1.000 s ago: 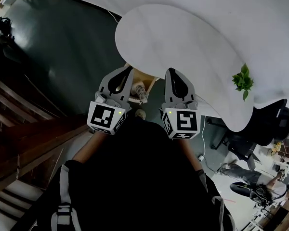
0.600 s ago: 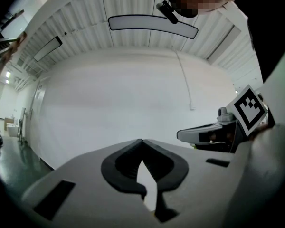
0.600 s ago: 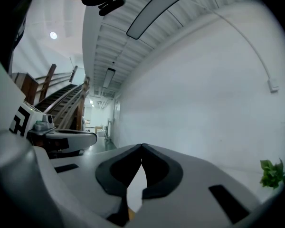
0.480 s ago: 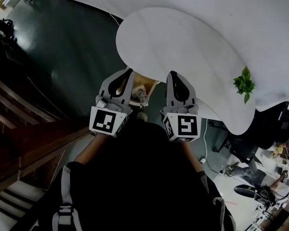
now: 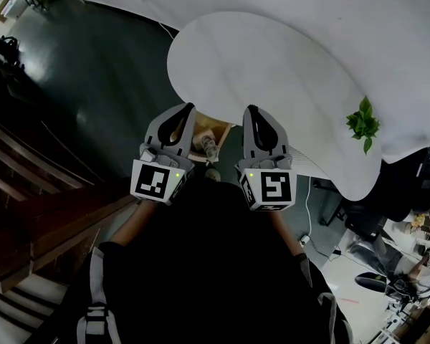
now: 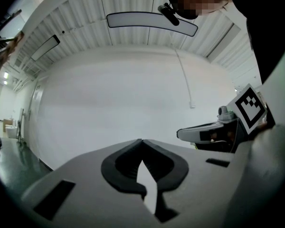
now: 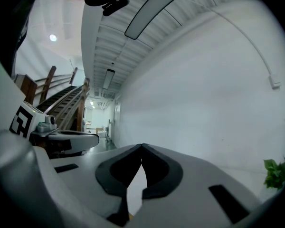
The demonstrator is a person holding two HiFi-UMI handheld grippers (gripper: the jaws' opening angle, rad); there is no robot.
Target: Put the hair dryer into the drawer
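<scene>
Jaws pressed together, empty: grey left gripper (image 5: 188, 107), grey right gripper (image 5: 251, 109) | white rounded table (image 5: 272, 56) 12 o'clock | hair dryer unseen; likely rigid, slick, grab handle.

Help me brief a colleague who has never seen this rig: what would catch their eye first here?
First, the left gripper and right gripper, held side by side mid-frame in the head view, each bearing a black-and-white marker cube, both shut and empty. Beyond them spreads a large white rounded table, with a small green plant near its right edge. Dark wooden stairs fill the lower left.
</scene>
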